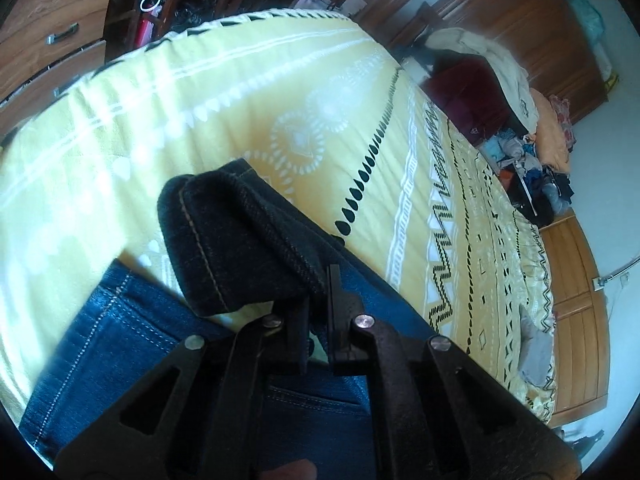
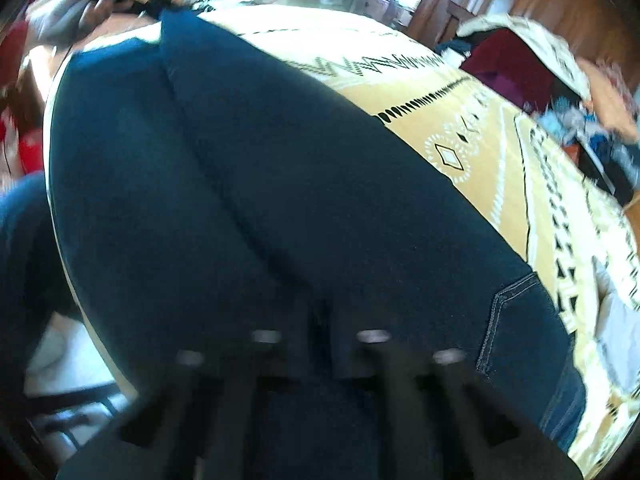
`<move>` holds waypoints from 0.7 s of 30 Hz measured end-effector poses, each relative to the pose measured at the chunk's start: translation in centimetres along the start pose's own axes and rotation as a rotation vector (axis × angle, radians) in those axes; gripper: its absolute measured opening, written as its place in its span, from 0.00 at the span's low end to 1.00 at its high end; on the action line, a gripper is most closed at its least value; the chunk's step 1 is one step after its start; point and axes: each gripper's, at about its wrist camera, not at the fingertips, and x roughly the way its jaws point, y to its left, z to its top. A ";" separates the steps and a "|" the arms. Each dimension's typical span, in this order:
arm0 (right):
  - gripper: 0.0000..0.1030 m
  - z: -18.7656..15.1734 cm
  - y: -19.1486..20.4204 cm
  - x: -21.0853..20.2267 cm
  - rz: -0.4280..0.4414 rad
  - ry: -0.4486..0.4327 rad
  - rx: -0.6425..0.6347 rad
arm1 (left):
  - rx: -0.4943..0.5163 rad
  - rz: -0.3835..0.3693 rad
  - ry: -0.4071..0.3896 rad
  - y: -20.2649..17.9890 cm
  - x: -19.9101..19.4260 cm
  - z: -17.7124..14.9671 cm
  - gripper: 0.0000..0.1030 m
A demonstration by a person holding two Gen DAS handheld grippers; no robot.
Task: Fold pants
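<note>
So the jeans (image 1: 120, 344) are lying on the bed, spread over a yellow patterned bedspread (image 1: 248, 92) with white rings and black teardrop rows. The left gripper (image 1: 318, 300) has its two black fingers pinched together on a dark hemmed end of the denim (image 1: 224, 236), which looks like a leg cuff with tan stitching. That bit is lifted and hangs over a flat part of the jeans where you can see the lighter blue side with white pocket stitching.

The right wrist view is pretty smeared. The right gripper (image 2: 320, 320) sits right on the denim, and the jeans (image 2: 248, 184) fill most of that view as a big dark blue sheet with a long crease running up it. A back pocket (image 2: 520, 320) with its stitched outline shows off to the right. The fingers look close together with cloth at them, but honestly I can't tell whether they're actually gripping it.

Past the far edge of the bed there's a heap of clothes (image 1: 516, 92) against a wooden wardrobe (image 1: 512, 12), and a wooden drawer unit (image 1: 52, 28) at the other corner.
</note>
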 end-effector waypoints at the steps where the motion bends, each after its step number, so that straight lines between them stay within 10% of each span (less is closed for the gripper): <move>1: 0.05 0.2 -0.4 -0.5 0.015 -0.011 0.027 | -0.004 -0.017 -0.019 -0.2 -0.5 -0.2 0.06; 11: 0.05 -0.4 -1.3 -9.7 0.115 -0.064 0.002 | 0.119 -0.107 -0.180 -0.5 -10.9 -5.8 0.10; 16: 0.07 -4.3 1.4 -6.4 0.209 0.082 -0.019 | -0.069 0.040 -0.022 8.1 -6.2 -9.9 0.16; 21: 0.04 -6.2 3.2 -4.3 0.260 0.163 -0.045 | -0.147 -0.050 -0.080 9.8 -5.7 -10.3 0.22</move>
